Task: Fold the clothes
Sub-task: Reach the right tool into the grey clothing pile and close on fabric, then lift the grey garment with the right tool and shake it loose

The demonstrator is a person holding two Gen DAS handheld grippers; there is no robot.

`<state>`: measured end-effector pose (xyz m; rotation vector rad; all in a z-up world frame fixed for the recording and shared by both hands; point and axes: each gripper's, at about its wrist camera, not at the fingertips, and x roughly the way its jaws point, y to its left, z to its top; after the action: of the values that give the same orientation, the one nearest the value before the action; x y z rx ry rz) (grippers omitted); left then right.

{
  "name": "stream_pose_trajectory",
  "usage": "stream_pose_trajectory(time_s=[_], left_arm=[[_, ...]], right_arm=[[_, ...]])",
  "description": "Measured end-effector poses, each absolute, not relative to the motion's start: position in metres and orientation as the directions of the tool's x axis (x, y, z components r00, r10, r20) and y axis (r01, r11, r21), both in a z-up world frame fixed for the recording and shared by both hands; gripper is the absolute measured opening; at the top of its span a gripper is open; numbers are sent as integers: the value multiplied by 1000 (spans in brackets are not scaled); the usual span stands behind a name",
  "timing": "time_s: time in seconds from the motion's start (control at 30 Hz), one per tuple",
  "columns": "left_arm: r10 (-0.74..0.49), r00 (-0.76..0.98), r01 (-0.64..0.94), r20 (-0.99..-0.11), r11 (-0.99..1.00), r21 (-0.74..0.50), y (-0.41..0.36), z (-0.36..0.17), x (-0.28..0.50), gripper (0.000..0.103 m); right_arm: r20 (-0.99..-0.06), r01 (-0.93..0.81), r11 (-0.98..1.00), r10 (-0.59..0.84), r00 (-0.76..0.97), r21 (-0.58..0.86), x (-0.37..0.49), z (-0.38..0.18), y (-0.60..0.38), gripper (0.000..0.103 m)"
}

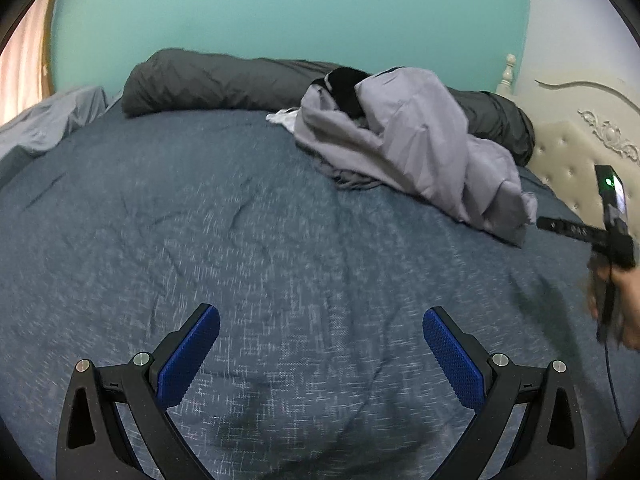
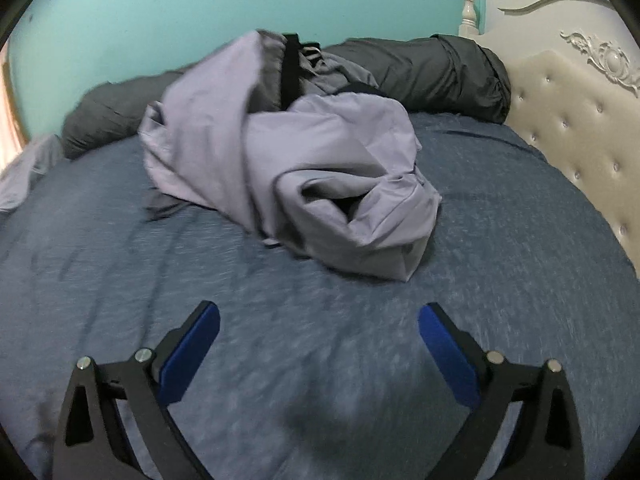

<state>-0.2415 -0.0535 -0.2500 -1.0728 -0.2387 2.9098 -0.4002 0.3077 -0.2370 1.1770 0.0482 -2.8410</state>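
Blue-padded fingers of the left gripper (image 1: 321, 320) stand spread wide at the bottom of its frame, nothing between them, above the speckled blue-grey bedspread (image 1: 240, 220). Likewise the right gripper (image 2: 319, 318) shows its jaws wide apart and empty at the lower edge of its view. Beyond them, toward frame centre, lies the crumpled lilac-grey garment (image 2: 320, 168) in a heap on the bedspread. Behind it a dark grey rolled quilt (image 2: 440, 64) runs along the turquoise wall (image 2: 240, 0), with a cream tufted headboard (image 2: 580, 120) at right.
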Motion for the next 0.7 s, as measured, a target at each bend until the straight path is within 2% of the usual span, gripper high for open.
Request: stream_pose_trajectory(time_s=[0.2, 0.27, 0.4, 0.53, 0.7], left_arm=[[81, -731, 36, -677, -987, -158, -64, -277, -244, 103], [83, -725, 38, -684, -986, -159, -67, -283, -245, 103], [92, -709, 48, -699, -983, -178, -71, -292, -249, 103], [84, -728, 44, -680, -985, -169, -71, -287, -244, 103], [79, -732, 44, -676, -986, -163, -70, -285, -237, 103]], right_arm=[[-697, 70, -994, 6, -717, -80, -459, -253, 299, 92], [-710, 82, -994, -4, -704, -75, -477, -262, 296, 81], [-744, 116, -993, -61, -666, -23, -492, -277, 294, 36], [-729, 202, -979, -128, -672, -14, -471, -279, 285, 10], [-731, 324, -946, -205, -651, -24, -424, -274, 270, 6]])
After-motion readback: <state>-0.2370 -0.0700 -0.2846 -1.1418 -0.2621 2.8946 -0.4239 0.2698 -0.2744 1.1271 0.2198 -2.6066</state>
